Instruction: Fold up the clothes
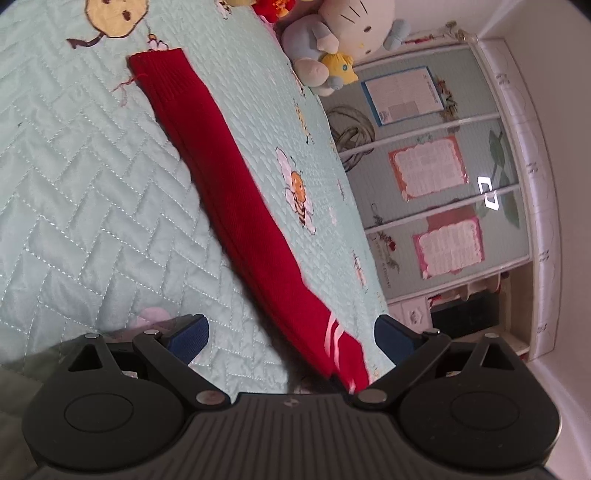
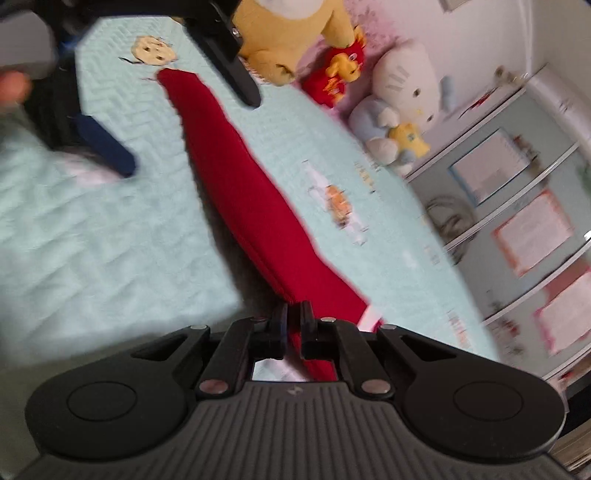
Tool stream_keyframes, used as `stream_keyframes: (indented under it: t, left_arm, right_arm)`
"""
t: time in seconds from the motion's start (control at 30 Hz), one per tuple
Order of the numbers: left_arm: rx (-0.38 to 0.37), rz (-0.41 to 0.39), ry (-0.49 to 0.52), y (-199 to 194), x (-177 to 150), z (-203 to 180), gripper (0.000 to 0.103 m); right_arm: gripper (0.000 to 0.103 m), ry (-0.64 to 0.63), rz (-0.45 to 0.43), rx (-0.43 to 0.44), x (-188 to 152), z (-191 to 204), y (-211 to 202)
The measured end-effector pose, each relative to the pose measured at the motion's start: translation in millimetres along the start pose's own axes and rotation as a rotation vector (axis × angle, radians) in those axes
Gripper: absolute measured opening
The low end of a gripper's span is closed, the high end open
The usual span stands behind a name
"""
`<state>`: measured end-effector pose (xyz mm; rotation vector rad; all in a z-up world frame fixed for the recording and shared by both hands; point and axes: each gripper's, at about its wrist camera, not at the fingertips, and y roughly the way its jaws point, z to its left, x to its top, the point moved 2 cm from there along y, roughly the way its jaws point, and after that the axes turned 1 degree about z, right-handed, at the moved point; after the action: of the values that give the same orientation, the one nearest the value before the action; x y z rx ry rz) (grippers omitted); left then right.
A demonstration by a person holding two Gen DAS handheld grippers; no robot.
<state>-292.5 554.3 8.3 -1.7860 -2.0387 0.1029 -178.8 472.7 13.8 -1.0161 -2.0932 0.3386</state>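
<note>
A long red knit garment (image 1: 229, 184), folded into a narrow strip with white stripes at its near end, lies diagonally on the pale green quilted bedspread (image 1: 92, 177). My left gripper (image 1: 291, 332) is open, its blue-padded fingers (image 1: 188, 336) standing wide on either side of the striped end without touching it. In the right wrist view my right gripper (image 2: 294, 314) is shut on the near end of the red garment (image 2: 229, 177), with the cloth pinched between the jaws. The left gripper (image 2: 189, 133) also shows there, open above the strip's far part.
Plush toys (image 1: 343, 33) sit along the far edge of the bed. A wardrobe with glass doors and pinned papers (image 1: 432, 173) stands beyond the bed's right side. A hand (image 2: 11, 88) holds the left gripper at the top left of the right wrist view.
</note>
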Motion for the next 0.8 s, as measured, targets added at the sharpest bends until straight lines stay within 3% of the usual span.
stream_keyframes:
  t: [0.1,0.2,0.3,0.33,0.4,0.5,0.6,0.7,0.8]
  left_arm:
    - [-0.016,-0.015,-0.027,-2,1,2,0.099]
    - [-0.011,-0.014,-0.016,-2,0,-1,0.099]
    - [-0.005,-0.015,-0.001,-2,0,-3,0.099]
    - [-0.004,-0.015,0.002,-1,0,-3,0.099]
    - [-0.003,-0.016,0.006,-1,0,-2,0.099]
    - [0.003,-0.015,0.019,0,0,-3,0.099]
    - [0.014,-0.009,0.042,1,-1,-5,0.099]
    - [0.019,-0.007,0.053,1,-2,-4,0.099]
    - [0.022,-0.008,0.06,1,-2,-4,0.099]
  right_arm:
    - [0.0,-0.042,0.029,0.07,-12,12,-2]
    - [0.0,-0.114,0.001,0.022,-19,28,-3]
    - [0.001,0.017,-0.011,0.014,-18,15,-12]
    - [0.002,0.036,0.004,-0.029,-21,11,-13]
    - [0.029,0.05,0.036,-0.106,-28,5,-13]
    - [0.053,-0.006,0.072,-0.213,-39,12,-9]
    - [0.053,-0.046,0.082,-0.258,-36,15,3]
    - [0.054,-0.008,0.139,-0.261,-32,6,15]
    - [0.053,-0.057,0.125,-0.272,-29,9,22]
